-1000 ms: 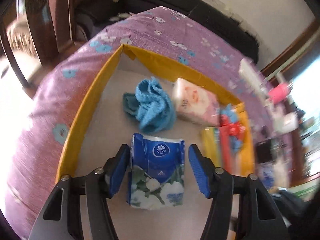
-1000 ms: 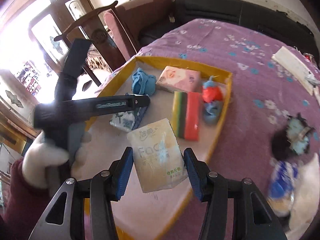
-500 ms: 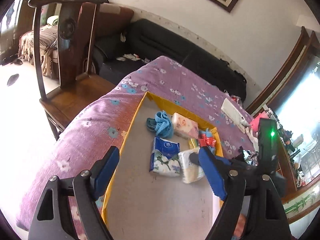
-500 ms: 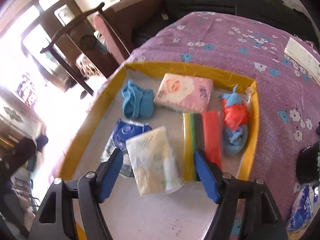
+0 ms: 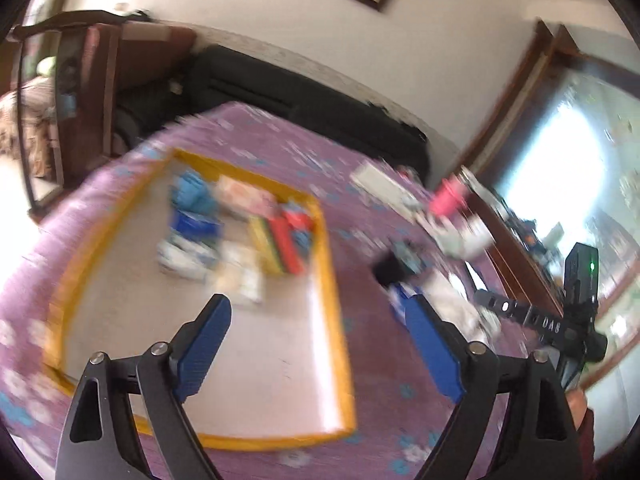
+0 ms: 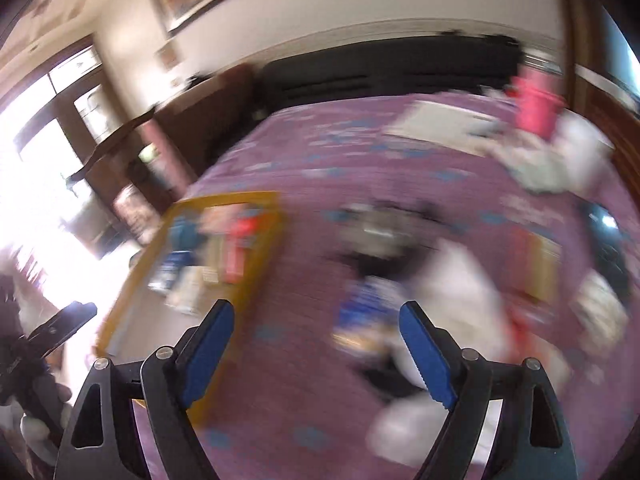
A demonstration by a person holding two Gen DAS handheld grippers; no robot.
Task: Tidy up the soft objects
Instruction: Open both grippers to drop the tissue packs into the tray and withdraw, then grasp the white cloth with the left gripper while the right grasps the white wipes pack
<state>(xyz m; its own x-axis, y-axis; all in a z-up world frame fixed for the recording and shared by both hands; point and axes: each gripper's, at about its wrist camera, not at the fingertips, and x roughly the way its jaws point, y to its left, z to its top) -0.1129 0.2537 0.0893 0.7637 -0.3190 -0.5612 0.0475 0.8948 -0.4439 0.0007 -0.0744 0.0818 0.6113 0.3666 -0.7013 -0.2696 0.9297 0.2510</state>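
Note:
Both views are motion-blurred. The yellow-rimmed tray (image 5: pixel 328 280) holds a blue cloth (image 5: pixel 192 196), a pink tissue pack (image 5: pixel 244 196), a blue tissue pack (image 5: pixel 192 236), a pale tissue pack (image 5: pixel 240 280), a striped sponge stack (image 5: pixel 280 244) and a red-and-blue toy (image 5: pixel 298 220). My left gripper (image 5: pixel 316 304) hangs above the tray's right rim, its jaws opening with nothing between them. My right gripper (image 6: pixel 316 312) is over the purple cloth to the right of the tray (image 6: pixel 256 264), jaws also opening and empty. A loose blue pack (image 6: pixel 368 308) lies just beyond its fingers.
A flowered purple cloth (image 5: pixel 360 452) covers the table. Right of the tray lie a black item (image 5: pixel 388 272), white soft things (image 6: pixel 460 280), a flat white box (image 6: pixel 440 124) and a pink container (image 6: pixel 536 104). A dark sofa (image 5: pixel 320 100) and a wooden chair (image 5: pixel 80 80) stand behind.
Both grippers have let go of the tissue packs, which now lie in the tray. Both jaws have spread wider, and both grippers have pulled back and swung right towards the loose things.

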